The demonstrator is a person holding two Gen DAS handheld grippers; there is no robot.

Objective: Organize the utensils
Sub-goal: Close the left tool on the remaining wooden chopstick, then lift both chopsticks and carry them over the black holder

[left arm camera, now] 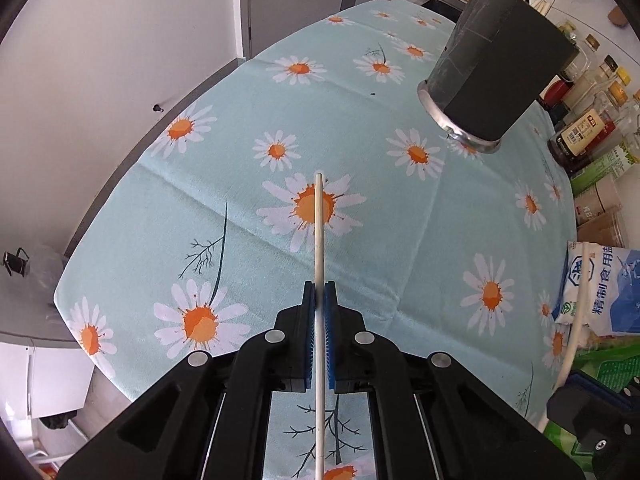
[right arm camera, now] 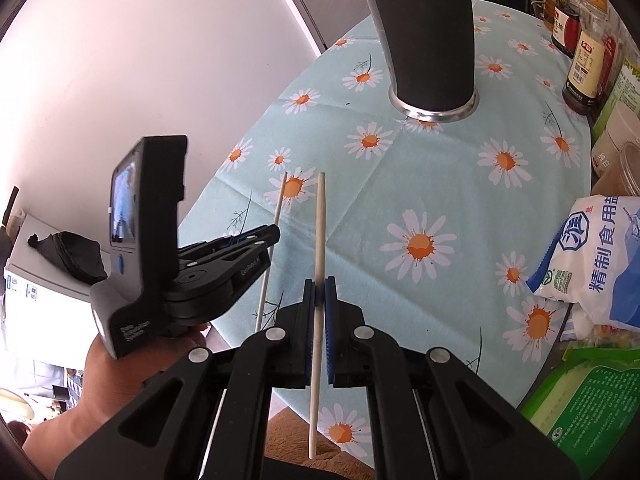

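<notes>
Looking along the left gripper [left arm camera: 319, 300], its blue pads clamp a white chopstick [left arm camera: 319, 236] above a daisy-print tablecloth [left arm camera: 224, 152]; a dark utensil cup [left arm camera: 492, 76] stands near the far right edge, beside bottles [left arm camera: 584, 132]. In the right view, the right gripper [right arm camera: 319, 296] clamps a second chopstick [right arm camera: 319, 240] over the near edge, white wall [right arm camera: 120, 60] behind.

Matt cotton-looking tablecloth [left arm camera: 224, 216], creased, daisy-printed. The utensil holder [right arm camera: 426, 36] wears a dull black wrap over a shiny metal base rim. Each chopstick [left arm camera: 319, 240] looks smooth, off-white, matt. Gripper bodies are matt black plastic with ribbed blue pads [right arm camera: 329, 312]. Glossy plastic salt bag [right arm camera: 596, 264].
</notes>
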